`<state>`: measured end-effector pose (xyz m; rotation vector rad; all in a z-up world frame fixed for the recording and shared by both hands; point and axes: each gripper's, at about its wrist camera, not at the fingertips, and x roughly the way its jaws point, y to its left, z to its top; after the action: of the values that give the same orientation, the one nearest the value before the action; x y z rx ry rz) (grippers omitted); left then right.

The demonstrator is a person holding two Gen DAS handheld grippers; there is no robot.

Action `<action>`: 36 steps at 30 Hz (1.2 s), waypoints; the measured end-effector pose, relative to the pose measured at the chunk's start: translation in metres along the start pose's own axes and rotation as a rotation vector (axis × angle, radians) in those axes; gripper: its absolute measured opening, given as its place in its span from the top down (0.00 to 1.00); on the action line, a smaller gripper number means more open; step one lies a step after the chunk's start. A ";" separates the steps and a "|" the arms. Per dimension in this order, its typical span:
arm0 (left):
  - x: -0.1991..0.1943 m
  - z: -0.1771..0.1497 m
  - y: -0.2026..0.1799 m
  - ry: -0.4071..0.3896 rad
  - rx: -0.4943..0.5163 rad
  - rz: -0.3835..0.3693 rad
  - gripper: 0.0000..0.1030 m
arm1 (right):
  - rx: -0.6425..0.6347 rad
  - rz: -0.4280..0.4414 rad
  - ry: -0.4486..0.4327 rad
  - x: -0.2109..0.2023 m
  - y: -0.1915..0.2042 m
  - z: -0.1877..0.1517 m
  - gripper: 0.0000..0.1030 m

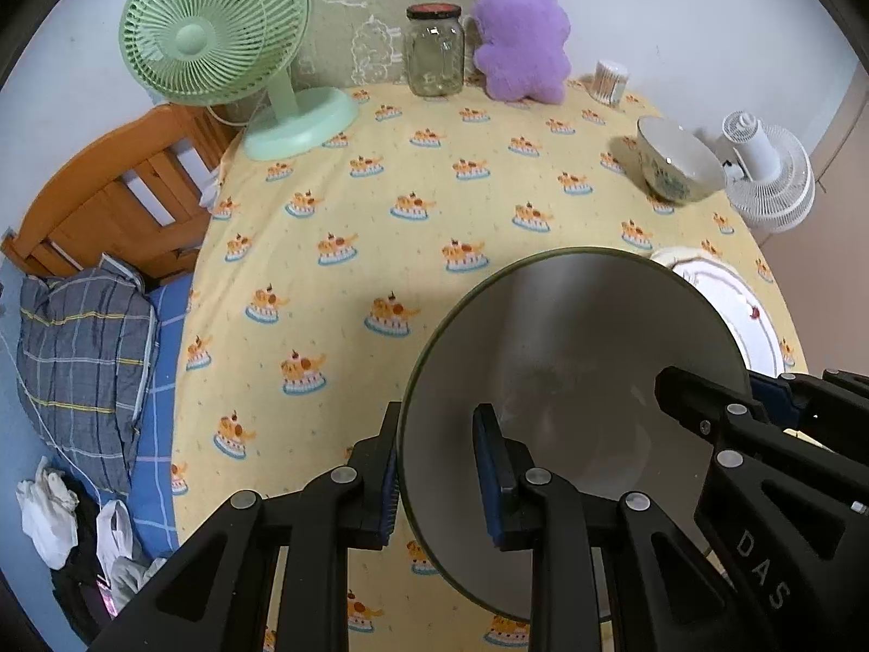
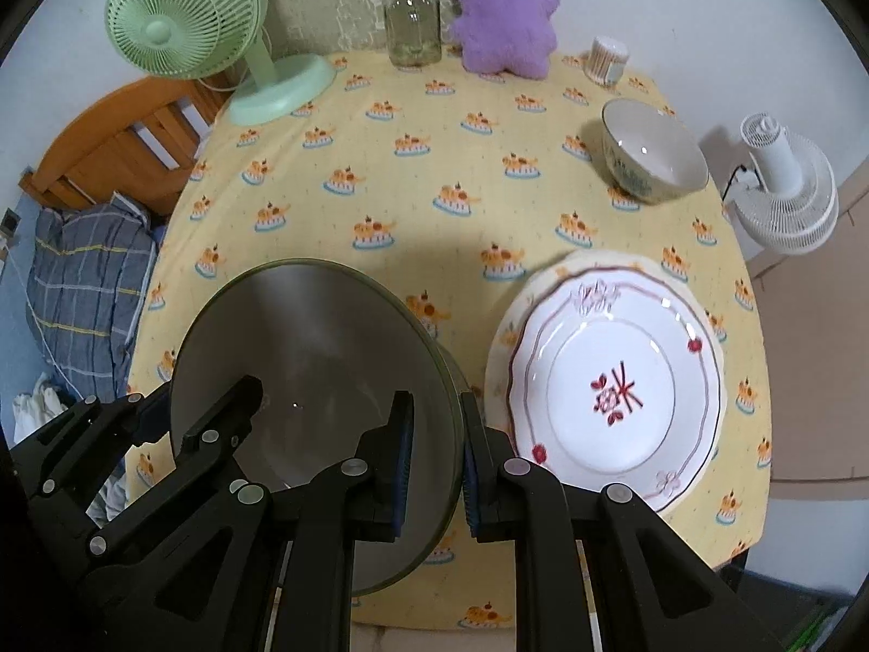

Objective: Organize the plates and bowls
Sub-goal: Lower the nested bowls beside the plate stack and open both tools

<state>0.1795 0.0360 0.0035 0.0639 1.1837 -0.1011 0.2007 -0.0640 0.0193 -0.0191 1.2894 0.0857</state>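
Both grippers are clamped on the same large grey bowl with a thin green rim [image 1: 570, 358], held up above the yellow cake-print tablecloth [image 1: 380, 190]. The left gripper [image 1: 437, 475] pinches the bowl's left edge, one pad inside and one outside the wall; the right gripper [image 2: 437, 459] grips the opposite edge the same way. Just right of the right gripper's fingers lies a white scalloped plate with red flowers [image 2: 614, 380]. Farther ahead, beyond that plate, stands a white floral ceramic bowl [image 2: 654, 149]
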 end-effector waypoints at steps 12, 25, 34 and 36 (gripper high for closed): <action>0.025 -0.014 -0.003 0.060 0.024 -0.017 0.78 | 0.028 -0.041 0.065 0.028 -0.001 -0.011 0.82; 0.045 -0.014 -0.006 0.084 0.043 -0.050 0.78 | 0.003 -0.110 0.070 0.048 0.000 -0.003 0.78; 0.037 -0.009 -0.003 0.086 0.052 -0.128 0.59 | 0.045 -0.052 0.055 0.044 -0.001 -0.006 0.63; 0.033 -0.006 -0.004 0.086 0.058 -0.123 0.53 | 0.060 -0.037 0.046 0.038 0.000 -0.007 0.58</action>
<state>0.1859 0.0312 -0.0292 0.0468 1.2702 -0.2431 0.2045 -0.0626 -0.0196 0.0060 1.3362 0.0149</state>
